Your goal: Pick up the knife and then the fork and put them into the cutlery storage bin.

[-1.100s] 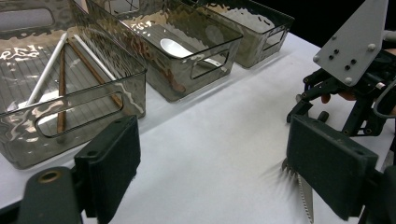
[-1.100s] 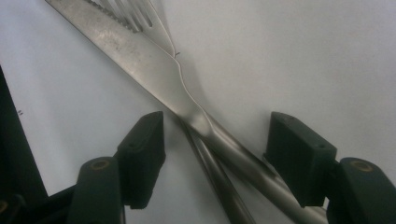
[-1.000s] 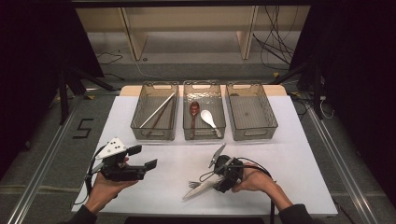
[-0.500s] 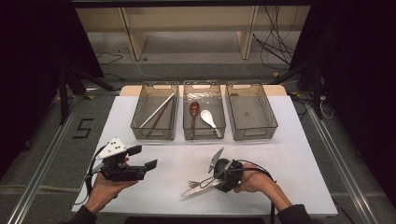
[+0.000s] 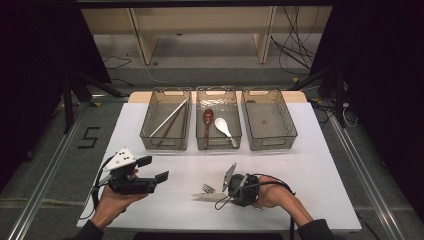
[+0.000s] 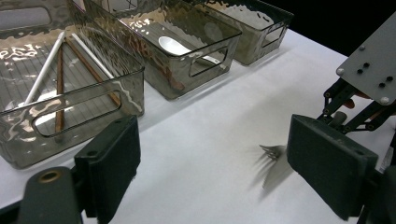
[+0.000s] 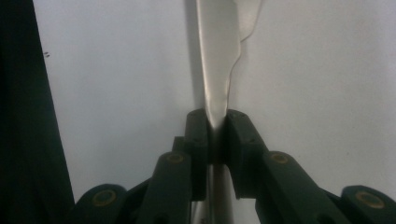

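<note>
A silver knife point(image 5: 205, 196) lies on the white table point(image 5: 310, 170) at the front, with a silver fork point(image 5: 208, 188) beside it. My right gripper point(image 5: 223, 195) points left along the table. Its jaws have just been closing, and in the right gripper view the pads point(image 7: 198, 135) now press on the knife's blade point(image 7: 215, 70), so the right gripper point(image 7: 217, 128) is shut on it. My left gripper point(image 5: 154, 169) hovers at the front left, open with nothing between its pads. In the left gripper view the left gripper point(image 6: 215, 168) faces the fork's tines point(image 6: 273, 150).
Three clear bins stand in a row at the back. The left bin point(image 5: 150, 131) holds chopsticks point(image 5: 169, 119). In the middle bin point(image 5: 218, 92) lie a brown spoon point(image 5: 208, 116) and a white spoon point(image 5: 223, 127). The right bin point(image 5: 262, 92) has nothing in it.
The right gripper's jaws have closed onto the knife's blade, with the hand barely shifting. The left hand and its gripper have stayed put.
</note>
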Motion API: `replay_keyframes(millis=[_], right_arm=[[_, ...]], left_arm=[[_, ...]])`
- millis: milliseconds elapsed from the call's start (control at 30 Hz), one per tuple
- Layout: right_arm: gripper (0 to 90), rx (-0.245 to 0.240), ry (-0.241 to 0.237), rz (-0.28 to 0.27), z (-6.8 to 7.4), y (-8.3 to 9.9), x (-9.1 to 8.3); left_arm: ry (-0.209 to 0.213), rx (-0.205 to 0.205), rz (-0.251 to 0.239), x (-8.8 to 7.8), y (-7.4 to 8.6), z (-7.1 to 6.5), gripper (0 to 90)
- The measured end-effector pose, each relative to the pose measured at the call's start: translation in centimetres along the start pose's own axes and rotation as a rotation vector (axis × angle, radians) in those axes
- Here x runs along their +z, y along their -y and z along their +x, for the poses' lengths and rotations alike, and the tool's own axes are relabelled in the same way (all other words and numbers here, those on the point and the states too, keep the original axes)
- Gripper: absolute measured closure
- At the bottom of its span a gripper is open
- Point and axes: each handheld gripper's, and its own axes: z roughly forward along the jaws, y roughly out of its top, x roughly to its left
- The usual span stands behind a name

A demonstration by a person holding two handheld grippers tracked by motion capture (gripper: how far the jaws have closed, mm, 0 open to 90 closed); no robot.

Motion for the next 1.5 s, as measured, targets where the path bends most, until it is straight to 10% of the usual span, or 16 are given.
replay_keyframes(millis=[533,1500], right_arm=[[81.0,0.011,0.007,-0.058,-0.3,0.2,-1.2],[81.0,0.359,0.075,-0.298,-3.7,2.7,-5.4]], left_arm=[[-0.001,0.001,0.002,0.0,0.0,0.0,17.1],[-0.003,0.003,-0.003,0.0,0.0,0.1,17.0]])
